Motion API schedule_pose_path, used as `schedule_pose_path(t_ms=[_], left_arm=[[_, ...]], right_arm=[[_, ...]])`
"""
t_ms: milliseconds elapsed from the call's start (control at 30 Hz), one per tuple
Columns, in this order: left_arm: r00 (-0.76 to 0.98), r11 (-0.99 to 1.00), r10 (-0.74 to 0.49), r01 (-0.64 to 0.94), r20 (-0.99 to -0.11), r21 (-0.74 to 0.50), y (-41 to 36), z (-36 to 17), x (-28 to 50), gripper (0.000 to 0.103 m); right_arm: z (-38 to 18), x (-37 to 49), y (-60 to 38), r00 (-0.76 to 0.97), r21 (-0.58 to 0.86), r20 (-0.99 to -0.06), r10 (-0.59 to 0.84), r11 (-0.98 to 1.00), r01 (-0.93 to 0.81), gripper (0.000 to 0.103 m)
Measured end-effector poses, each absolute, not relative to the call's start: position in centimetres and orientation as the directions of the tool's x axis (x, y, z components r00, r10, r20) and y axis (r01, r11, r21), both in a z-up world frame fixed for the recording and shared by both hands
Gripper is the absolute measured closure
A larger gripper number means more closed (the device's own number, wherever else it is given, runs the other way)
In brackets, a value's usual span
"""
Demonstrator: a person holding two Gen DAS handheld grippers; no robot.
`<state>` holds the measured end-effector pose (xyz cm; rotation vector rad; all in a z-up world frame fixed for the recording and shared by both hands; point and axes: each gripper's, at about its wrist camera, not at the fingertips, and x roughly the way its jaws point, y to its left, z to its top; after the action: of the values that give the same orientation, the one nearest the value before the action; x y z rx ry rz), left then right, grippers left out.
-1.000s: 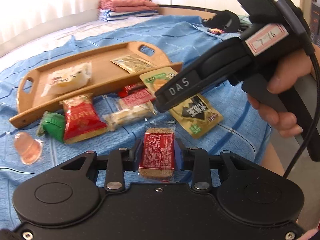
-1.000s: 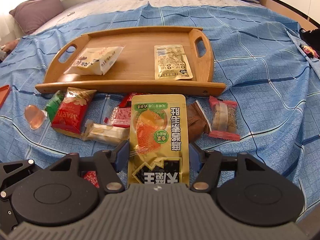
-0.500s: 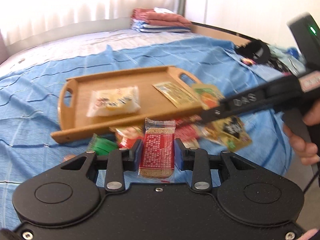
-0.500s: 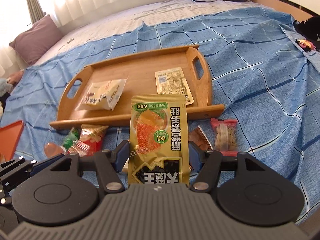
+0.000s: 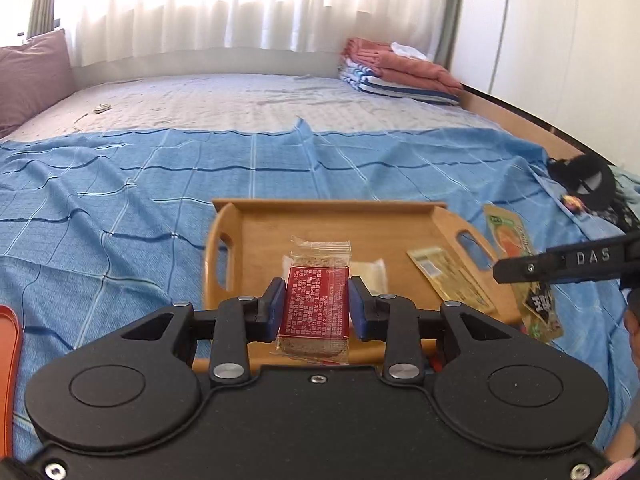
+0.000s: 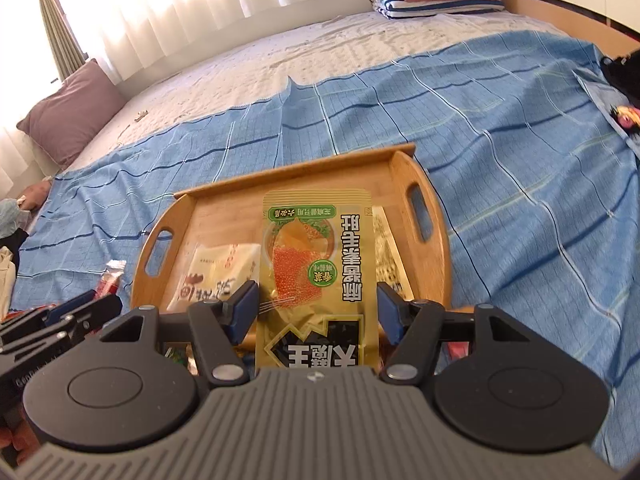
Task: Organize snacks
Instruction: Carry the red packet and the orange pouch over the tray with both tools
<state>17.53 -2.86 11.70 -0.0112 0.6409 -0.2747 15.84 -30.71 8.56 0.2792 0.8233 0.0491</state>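
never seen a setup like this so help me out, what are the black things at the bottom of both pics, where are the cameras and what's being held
There is no robot arm here. A person holds a two-finger gripper in each hand, and each gripper carries a fisheye camera looking forward along its fingers. The black shapes at the bottom are the grippers' own bodies.

In the left wrist picture, the left gripper is shut on a small red snack bar in a clear wrapper. In the right wrist picture, the right gripper is shut on a gold snack pouch with green and orange print.

Both are held up in front of a wooden tray lying on a blue checked sheet on a bed. In the tray lie a pale snack packet and a flat yellow sachet. The right gripper's arm also shows at the right edge of the left picture.
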Motion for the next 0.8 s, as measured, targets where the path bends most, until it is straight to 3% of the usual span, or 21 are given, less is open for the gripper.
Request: schedule_pose_path(t_ms=[333,800], left_arm=[[0.743,0.986,-0.163,0.149,-0.649,-0.077,-2.3,7.8,24.6,0.071],[0.718,0.987,-0.149,0.145,-0.680,-0.063,-3.0,3.7,26.8,0.071]], right_arm=[[4.8,21.9,-28.8,0.645,0.256,-0.745,0.171,0.966,0.039,0.038],[0.6,24.8,-27.4,0.595,0.243,-0.785,0.174,0.969,0.038,0.038]])
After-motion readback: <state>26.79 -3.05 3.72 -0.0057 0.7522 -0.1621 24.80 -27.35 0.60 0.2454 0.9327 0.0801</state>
